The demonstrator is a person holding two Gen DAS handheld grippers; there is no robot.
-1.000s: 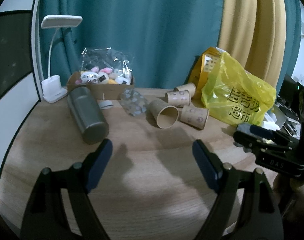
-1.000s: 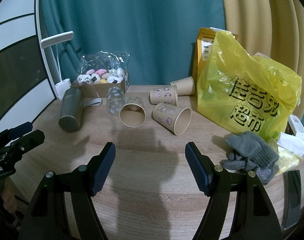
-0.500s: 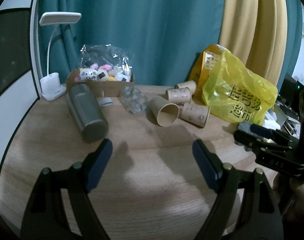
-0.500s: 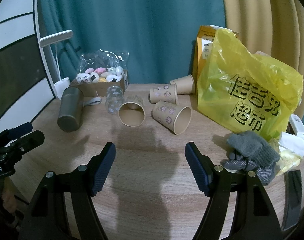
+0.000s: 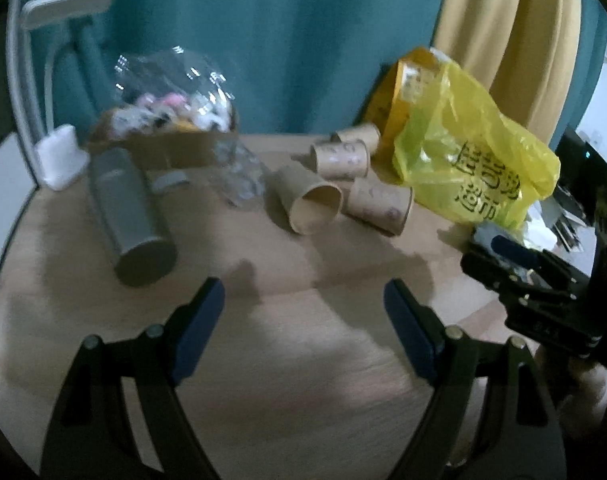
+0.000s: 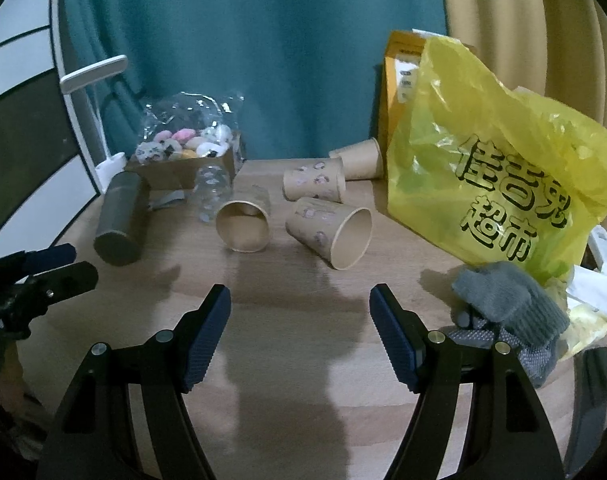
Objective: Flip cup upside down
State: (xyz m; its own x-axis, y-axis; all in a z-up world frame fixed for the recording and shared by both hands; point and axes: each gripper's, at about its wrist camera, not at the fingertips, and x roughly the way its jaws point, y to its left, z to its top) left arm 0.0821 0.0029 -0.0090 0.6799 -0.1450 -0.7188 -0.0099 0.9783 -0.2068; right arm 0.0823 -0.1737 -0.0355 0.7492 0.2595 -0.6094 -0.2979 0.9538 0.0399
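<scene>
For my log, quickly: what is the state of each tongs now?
Left tongs: open, holding nothing, above the table.
Right tongs: open, holding nothing, short of the paper cups.

The wooden table (image 6: 287, 344) carries toppled paper cups (image 6: 327, 236), a grey flask (image 6: 121, 218), a yellow bag (image 6: 499, 184) and grey gloves (image 6: 511, 312).

Both wrist cameras look forward and slightly down from low over the wooden table (image 6: 287, 360), the left one, blurred so perhaps moving, facing in from the left and the right one from the right, sharing the tipped paper cups (image 5: 315, 204) (image 6: 243, 226) and yellow bag (image 6: 499, 168).
</scene>
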